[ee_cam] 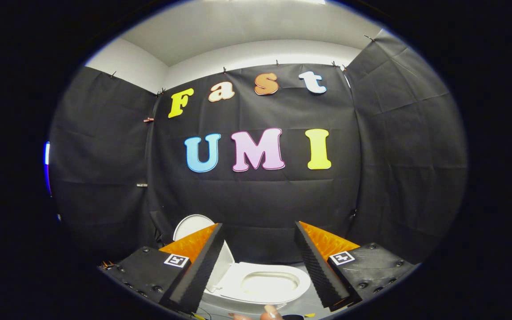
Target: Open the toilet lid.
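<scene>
A small white toilet [262, 284] stands on a grey surface below and between my fingers. Its lid [194, 226] is raised upright at the left, partly hidden behind my left finger, and the seat ring with the open bowl shows. My gripper [259, 227] is open, its two fingers spread wide apart and held above the toilet with nothing between them. The fingers touch neither the lid nor the seat.
Black cloth walls close the booth behind and on both sides. A fingertip [270, 312] of a person's hand shows just in front of the toilet. Some thin wires [199, 316] lie on the grey surface near the left finger.
</scene>
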Demonstrator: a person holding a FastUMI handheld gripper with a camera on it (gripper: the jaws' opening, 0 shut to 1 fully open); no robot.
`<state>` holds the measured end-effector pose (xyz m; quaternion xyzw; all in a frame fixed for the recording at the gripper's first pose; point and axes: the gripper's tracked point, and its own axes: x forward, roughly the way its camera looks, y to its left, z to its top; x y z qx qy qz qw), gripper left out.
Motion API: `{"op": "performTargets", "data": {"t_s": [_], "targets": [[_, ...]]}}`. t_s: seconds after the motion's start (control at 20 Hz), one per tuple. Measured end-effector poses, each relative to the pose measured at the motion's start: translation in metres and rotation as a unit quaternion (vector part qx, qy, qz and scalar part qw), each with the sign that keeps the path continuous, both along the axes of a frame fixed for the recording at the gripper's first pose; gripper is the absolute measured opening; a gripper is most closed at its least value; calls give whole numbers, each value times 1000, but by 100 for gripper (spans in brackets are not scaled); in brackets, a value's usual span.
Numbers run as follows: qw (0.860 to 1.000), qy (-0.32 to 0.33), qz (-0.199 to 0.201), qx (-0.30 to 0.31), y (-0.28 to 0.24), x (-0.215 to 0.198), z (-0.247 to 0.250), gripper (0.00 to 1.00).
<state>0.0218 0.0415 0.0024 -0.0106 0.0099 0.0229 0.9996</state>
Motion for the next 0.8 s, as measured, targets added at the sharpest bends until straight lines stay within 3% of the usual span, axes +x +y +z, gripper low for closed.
{"op": "performTargets", "data": {"t_s": [0.8], "targets": [[1000,-17,0,23,-16,-8,14,99]]}}
